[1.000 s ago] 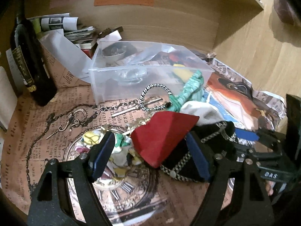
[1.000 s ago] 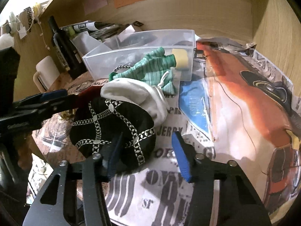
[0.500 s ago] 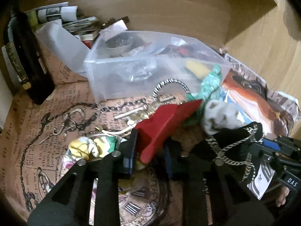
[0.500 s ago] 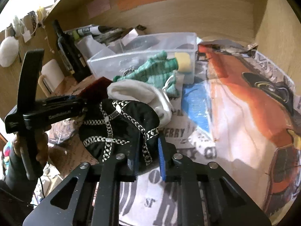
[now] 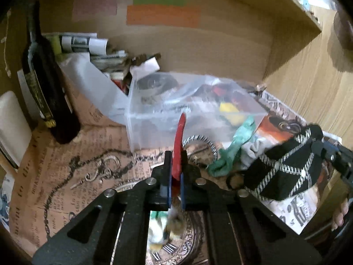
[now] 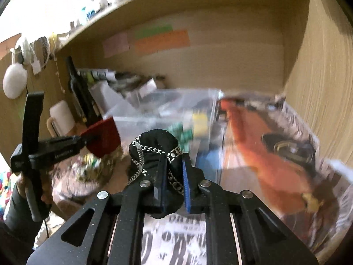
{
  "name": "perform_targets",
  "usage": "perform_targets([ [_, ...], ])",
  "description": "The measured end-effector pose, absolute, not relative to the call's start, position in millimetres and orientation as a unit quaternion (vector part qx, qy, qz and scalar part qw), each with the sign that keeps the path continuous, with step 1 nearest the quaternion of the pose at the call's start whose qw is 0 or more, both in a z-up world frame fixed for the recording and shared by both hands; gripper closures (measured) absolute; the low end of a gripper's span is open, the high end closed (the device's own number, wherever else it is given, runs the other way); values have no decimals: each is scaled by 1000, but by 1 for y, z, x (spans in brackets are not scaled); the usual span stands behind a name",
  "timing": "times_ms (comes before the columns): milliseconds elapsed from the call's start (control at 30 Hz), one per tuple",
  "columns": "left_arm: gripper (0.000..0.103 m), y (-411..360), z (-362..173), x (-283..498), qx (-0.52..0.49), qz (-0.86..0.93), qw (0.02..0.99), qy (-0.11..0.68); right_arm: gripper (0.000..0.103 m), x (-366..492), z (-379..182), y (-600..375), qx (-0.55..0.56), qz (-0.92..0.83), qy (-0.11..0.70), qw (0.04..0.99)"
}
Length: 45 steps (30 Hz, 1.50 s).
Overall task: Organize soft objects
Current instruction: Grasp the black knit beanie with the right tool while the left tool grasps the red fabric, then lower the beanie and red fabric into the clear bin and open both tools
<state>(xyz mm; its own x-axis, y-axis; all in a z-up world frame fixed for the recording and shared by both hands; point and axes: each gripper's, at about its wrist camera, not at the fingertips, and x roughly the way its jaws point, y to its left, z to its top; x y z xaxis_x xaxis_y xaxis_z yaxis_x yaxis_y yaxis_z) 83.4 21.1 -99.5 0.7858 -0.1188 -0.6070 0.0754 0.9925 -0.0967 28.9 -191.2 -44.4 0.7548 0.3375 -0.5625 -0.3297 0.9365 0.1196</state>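
Note:
My left gripper [image 5: 175, 172] is shut on a red felt piece [image 5: 179, 141] and holds it edge-on above the table; it shows as a red flap [image 6: 103, 138] in the right wrist view. My right gripper [image 6: 173, 176] is shut on a black cap with silver chain trim [image 6: 154, 145], lifted off the table; the cap also shows at the right of the left wrist view [image 5: 284, 165]. A green knit piece [image 5: 233, 145] and a white sock [image 5: 253, 149] lie in front of the clear plastic bin [image 5: 187, 110].
A dark wine bottle [image 5: 44, 84] stands at the left. Papers and a roll [image 5: 83, 43] are piled behind the bin. A metal ring on a chain [image 5: 198, 141] lies on the printed paper [image 5: 66, 176]. A white mug [image 6: 60, 116] stands far left. Wooden walls enclose back and right.
Both grippers have closed fully and lifted: the left raised the red felt off the pile, the right raised the black cap. The sock and green piece stayed on the table.

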Motion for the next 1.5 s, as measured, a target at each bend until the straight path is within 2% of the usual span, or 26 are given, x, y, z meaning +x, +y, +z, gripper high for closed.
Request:
perform_targets([
  [433,99,21,-52,92,-26,-62,961,270,92,56,0,-181,-1,181,210,961],
  [800,99,28,-14,120,-27,-47,973,225,92,103,3,-168,-14,174,197,965],
  [1233,99,37,-11,180,-27,-12,976,217,92,159,-25,-150,-20,201,258,945],
  [1500,99,34,-55,225,-25,-11,958,286,91,183,-49,-156,-17,193,313,930],
])
